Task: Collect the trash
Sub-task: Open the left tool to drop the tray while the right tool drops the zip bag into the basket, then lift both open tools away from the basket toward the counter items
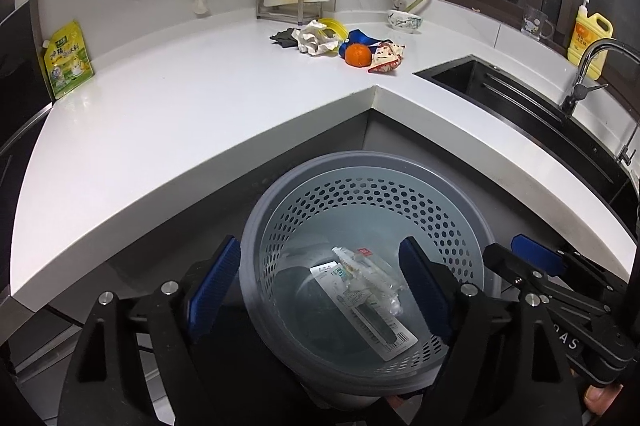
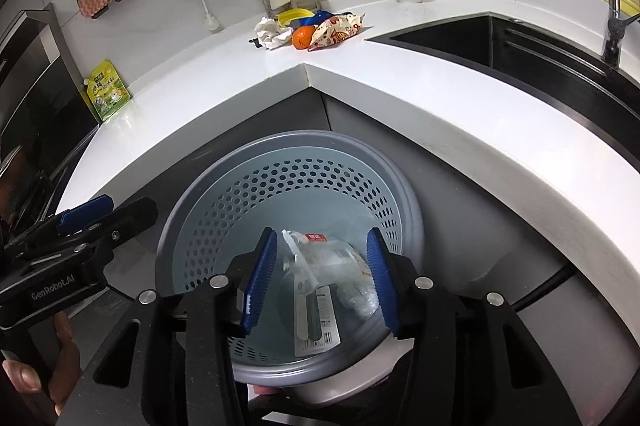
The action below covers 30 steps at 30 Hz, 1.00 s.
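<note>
My left gripper (image 1: 320, 286) and right gripper (image 2: 322, 280) both hang wide open and empty over the bin (image 1: 264, 226) at the bottom of the frame. A clear wrapper (image 1: 360, 282) already lies in it. I judge one drop is done and the next pick is due. The remaining trash sits at top centre on the counter (image 1: 200, 114): crumpled paper (image 1: 316, 37), an orange (image 1: 357, 55) and a snack bag (image 1: 386, 56). Next I need to reach up there and close on one piece.
</note>
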Each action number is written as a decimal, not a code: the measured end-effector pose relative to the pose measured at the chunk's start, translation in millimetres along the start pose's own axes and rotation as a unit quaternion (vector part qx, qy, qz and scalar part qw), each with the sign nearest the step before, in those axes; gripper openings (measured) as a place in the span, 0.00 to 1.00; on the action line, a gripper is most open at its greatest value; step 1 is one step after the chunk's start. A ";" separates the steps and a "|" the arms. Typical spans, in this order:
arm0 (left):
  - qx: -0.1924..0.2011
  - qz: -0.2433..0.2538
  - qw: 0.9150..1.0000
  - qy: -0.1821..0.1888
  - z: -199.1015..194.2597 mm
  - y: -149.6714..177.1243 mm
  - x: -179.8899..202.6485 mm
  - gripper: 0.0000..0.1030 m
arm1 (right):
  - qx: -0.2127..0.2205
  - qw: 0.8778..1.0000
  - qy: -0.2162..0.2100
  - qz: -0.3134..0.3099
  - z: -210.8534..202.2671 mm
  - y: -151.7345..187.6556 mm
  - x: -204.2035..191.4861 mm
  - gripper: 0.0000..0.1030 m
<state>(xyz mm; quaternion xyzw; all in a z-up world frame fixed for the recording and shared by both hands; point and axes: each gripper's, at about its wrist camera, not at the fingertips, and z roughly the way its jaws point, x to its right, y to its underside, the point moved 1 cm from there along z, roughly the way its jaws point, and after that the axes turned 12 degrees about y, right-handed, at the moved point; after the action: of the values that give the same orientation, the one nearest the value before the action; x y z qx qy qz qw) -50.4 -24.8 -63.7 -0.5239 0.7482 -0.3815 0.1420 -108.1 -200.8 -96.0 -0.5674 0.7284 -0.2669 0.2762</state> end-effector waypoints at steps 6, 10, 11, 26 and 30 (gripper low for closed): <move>0.018 0.001 1.000 -0.005 -14.2 -1.9 2.7 0.81 | 0.020 1.000 0.002 0.002 -17.3 -1.3 0.4 0.47; 0.028 0.001 1.000 -0.003 -20.9 -3.5 3.1 0.81 | 0.026 1.000 0.005 0.006 -23.4 -2.9 3.5 0.47; 0.029 0.000 1.000 -0.002 -21.4 -4.2 3.0 0.81 | 0.027 1.000 0.005 0.007 -23.9 -3.6 4.3 0.47; 0.044 0.024 0.999 0.003 -34.1 -26.8 5.0 0.81 | 0.070 0.997 0.022 0.010 -46.0 -30.8 5.6 0.53; 0.048 0.023 0.999 -0.002 -32.7 -33.7 0.2 0.81 | 0.070 0.997 0.017 0.007 -43.0 -37.6 3.8 0.53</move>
<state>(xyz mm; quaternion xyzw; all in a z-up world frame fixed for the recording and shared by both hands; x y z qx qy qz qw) -47.7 -16.6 -17.6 -0.4999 0.7405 -0.4127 0.1770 -113.7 -209.3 -39.6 -0.5371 0.7165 -0.3245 0.3046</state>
